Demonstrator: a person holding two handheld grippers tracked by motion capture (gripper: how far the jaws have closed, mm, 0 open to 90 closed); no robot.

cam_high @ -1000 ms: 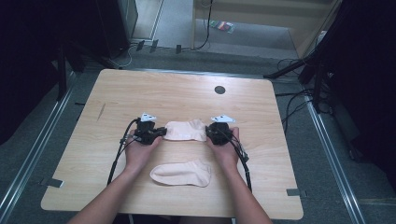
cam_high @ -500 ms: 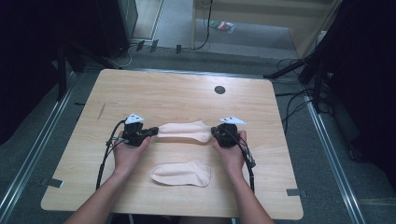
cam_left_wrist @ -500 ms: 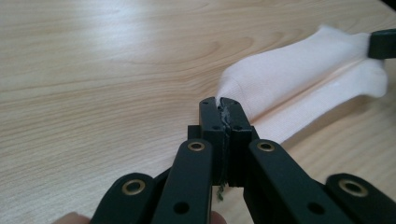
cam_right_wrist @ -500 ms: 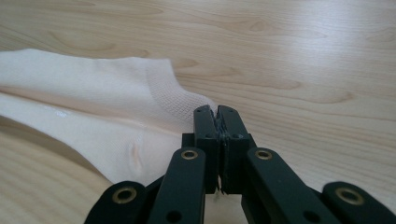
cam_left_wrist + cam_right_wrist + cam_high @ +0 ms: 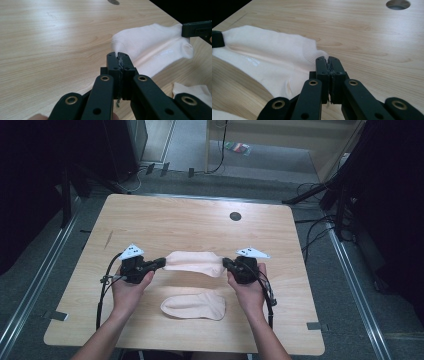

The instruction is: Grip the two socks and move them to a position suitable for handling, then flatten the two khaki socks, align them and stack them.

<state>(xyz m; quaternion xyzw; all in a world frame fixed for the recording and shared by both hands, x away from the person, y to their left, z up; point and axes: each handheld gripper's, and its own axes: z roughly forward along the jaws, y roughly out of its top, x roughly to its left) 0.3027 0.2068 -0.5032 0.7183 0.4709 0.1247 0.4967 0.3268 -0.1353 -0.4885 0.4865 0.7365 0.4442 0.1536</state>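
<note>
Two hands come in from the bottom of the high view, each with a gripper, a pale sock stretched between them at centre frame, over the wooden desk. Left gripper pinches the sock's left end, jaws clamped tight on the fabric; in the left gripper view the jaws meet at centre with cloth caught at the tips, the sock running off to the upper right where the other gripper's black tip grips its far end. Right gripper has its jaws pressed together on the sock's right end; in the right gripper view the fabric spreads to the left from the closed tips. Sock sags slightly in the middle, lifted off the desk. A second sock lies flat on the desk just below, between the two wrists, nothing touching it. Round dark hole in the desk, upper centre.
</note>
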